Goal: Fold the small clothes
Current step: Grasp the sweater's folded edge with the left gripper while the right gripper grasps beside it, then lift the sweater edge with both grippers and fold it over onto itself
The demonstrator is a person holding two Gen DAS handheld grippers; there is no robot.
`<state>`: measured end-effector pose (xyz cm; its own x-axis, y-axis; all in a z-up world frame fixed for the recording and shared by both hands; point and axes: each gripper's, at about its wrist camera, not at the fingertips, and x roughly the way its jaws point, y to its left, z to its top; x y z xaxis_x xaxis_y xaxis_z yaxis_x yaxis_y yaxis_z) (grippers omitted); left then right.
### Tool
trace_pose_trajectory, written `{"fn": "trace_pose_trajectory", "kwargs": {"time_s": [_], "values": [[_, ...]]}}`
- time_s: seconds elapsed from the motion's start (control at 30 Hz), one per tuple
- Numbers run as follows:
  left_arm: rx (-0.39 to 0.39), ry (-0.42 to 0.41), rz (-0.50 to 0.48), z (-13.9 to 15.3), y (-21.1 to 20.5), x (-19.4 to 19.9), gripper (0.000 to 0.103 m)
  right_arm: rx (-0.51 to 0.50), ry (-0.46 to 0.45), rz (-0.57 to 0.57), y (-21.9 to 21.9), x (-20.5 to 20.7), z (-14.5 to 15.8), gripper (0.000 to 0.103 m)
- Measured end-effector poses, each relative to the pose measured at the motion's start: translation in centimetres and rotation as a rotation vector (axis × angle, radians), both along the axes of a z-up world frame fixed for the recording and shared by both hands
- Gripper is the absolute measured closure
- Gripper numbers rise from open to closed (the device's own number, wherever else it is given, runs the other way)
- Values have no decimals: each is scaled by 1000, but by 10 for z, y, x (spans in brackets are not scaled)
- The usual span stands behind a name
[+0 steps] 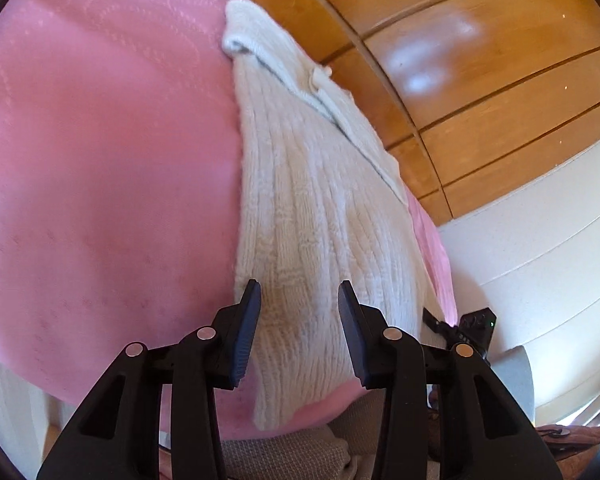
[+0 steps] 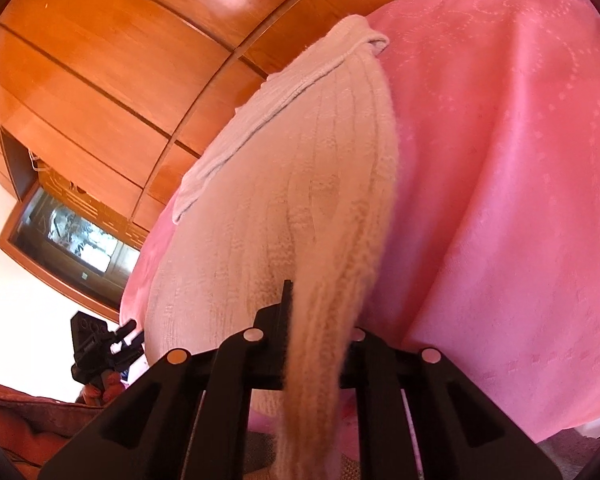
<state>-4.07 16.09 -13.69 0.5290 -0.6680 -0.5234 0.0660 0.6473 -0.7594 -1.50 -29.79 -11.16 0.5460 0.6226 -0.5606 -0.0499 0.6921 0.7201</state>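
Note:
A cream ribbed knit garment [image 1: 312,208] lies lengthwise on a pink cloth-covered surface [image 1: 100,160], with a small button near its far collar end. My left gripper [image 1: 299,300] is open just above the near part of the knit, with its blue-padded fingers [image 1: 247,320] on either side of a stretch of it. In the right wrist view the same knit garment [image 2: 300,184] lies on the pink cloth [image 2: 500,184]. My right gripper [image 2: 316,320] is shut on the near edge of the knit, which bunches between the jaws and hangs down over them.
Glossy wooden cabinet panels [image 1: 480,72] stand beyond the pink surface. A white wall or bed base [image 1: 540,248] is at the right. The other gripper [image 2: 100,344] shows at the lower left of the right wrist view. A dark glass cabinet door [image 2: 76,236] is at the left.

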Motion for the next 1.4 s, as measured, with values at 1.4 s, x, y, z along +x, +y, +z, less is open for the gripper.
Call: {"fn": "trace_pose_trajectory", "kwargs": {"time_s": [1.4], "values": [[-122, 11, -295, 0, -33, 8, 75, -36, -47, -43, 9, -2, 4, 95]]}}
